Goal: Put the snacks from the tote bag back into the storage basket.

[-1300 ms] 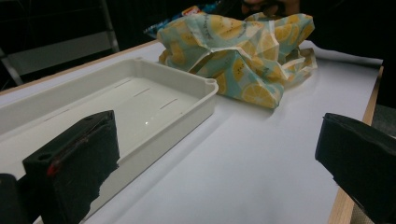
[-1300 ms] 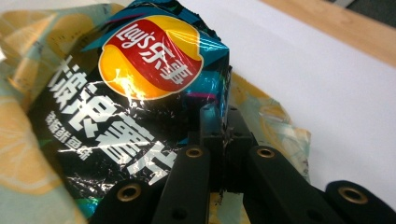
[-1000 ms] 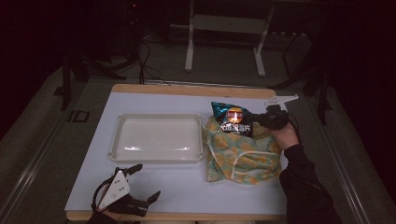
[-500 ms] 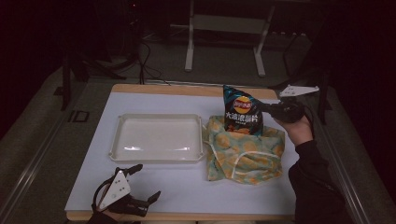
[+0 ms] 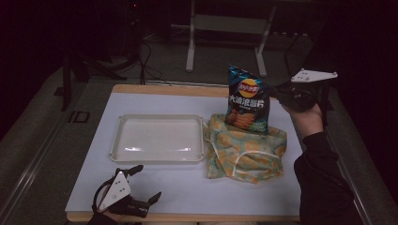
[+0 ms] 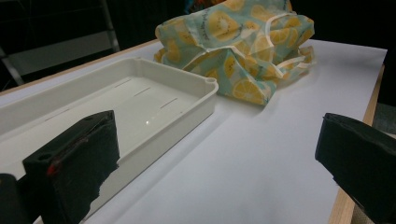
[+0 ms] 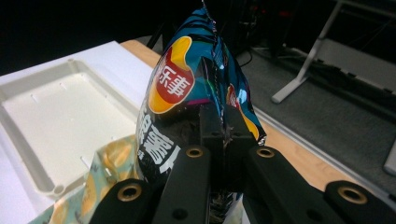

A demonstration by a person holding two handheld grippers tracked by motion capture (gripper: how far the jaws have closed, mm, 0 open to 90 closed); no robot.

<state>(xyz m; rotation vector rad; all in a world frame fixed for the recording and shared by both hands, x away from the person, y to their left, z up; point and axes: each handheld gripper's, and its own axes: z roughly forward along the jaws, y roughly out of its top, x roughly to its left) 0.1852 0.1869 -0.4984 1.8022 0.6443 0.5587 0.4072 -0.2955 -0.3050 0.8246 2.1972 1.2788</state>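
A dark blue chip bag (image 5: 247, 100) hangs upright in the air above the back of a lemon-print cloth bag (image 5: 244, 150). My right gripper (image 5: 277, 92) is shut on the chip bag's right edge; in the right gripper view the jaws pinch the chip bag (image 7: 196, 88) at its seam, right gripper (image 7: 224, 135). A white tray (image 5: 158, 139) lies empty to the left of the cloth bag. My left gripper (image 5: 146, 184) rests open at the table's front left corner. In the left gripper view its jaws stand wide apart, left gripper (image 6: 210, 154), facing the tray (image 6: 140, 107) and the cloth bag (image 6: 238, 51).
The white table (image 5: 187, 187) has a wooden rim. Behind it stand a metal stand's legs (image 5: 225, 42) and cables on a dark floor. The person's right sleeve (image 5: 324, 183) lies along the table's right side.
My right gripper has lifted the chip bag from lying on the cloth bag's far edge up to hang upright above it. The left gripper has stayed put.
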